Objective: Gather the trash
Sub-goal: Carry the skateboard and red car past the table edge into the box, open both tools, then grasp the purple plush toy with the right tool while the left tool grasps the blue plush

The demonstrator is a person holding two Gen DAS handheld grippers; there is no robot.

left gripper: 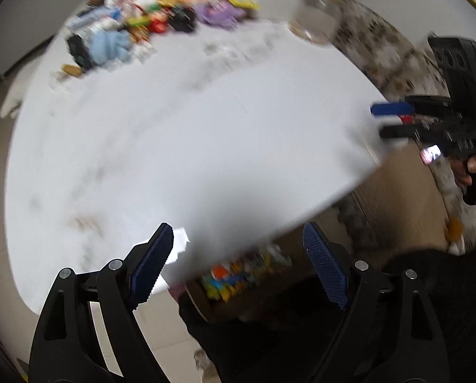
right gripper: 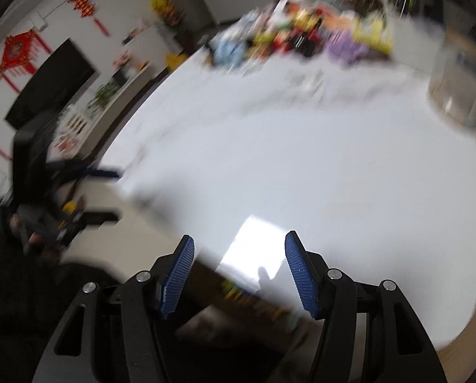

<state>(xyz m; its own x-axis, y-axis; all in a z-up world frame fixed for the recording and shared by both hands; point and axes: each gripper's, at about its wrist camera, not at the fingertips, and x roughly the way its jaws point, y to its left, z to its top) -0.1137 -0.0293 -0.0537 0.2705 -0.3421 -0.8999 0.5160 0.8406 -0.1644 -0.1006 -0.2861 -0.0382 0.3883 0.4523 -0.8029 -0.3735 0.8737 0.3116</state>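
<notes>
Both 2-finger tools hang empty with jaws apart at the near edge of the white counter [left gripper: 206,146], left hand-held gripper [left gripper: 238,265] then right hand-held gripper [right gripper: 239,271], so the reach toward the trash pile [left gripper: 148,22] far ahead seems the step in hand, and the next move calls for crossing the bare counter.

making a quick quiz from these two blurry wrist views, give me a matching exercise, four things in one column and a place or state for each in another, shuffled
Things:
1. left gripper
2. pile of trash
3. clear container
4. cardboard box

Places or states:
A. heaped at the far end of the white table
B. below the near table edge, colourful items inside
C. open, nothing between its fingers
D. near the table's far right edge, seen from the right wrist

Pairs: 1-C, 2-A, 3-D, 4-B
</notes>
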